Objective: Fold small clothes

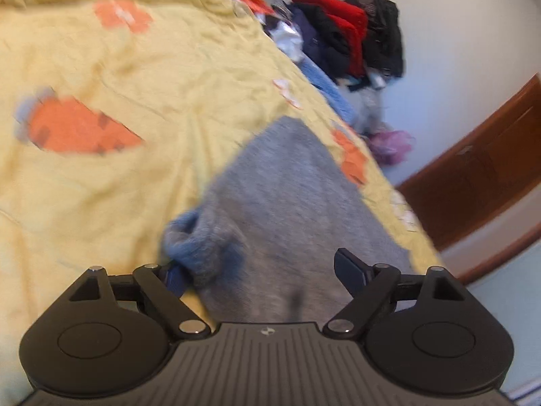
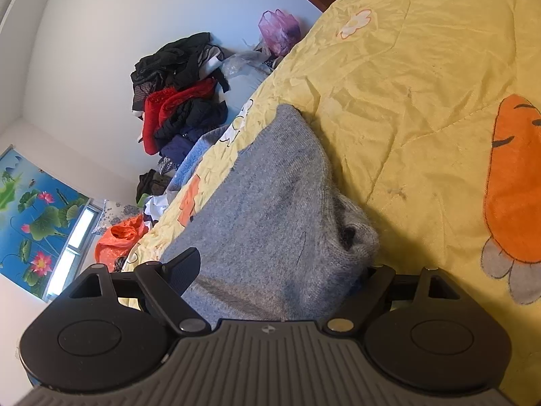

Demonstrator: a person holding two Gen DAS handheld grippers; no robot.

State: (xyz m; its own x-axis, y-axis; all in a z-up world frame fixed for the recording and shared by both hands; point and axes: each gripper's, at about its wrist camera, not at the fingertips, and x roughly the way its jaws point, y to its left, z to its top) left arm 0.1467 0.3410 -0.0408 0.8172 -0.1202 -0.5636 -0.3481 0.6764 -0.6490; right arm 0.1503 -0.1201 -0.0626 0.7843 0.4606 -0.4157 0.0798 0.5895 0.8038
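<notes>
Quilt (image 2: 405, 108) — yellow, carrot-printed — under grey knit (image 2: 270, 209)

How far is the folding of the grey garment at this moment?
Done: the grey knit garment lies on the yellow quilt, apparently doubled over, with a bunched part at one side. In hand: both the left gripper and right gripper stand open over it, gripping nothing. Left: neatening that part and finishing the fold; the clothes pile waits beyond.
</notes>
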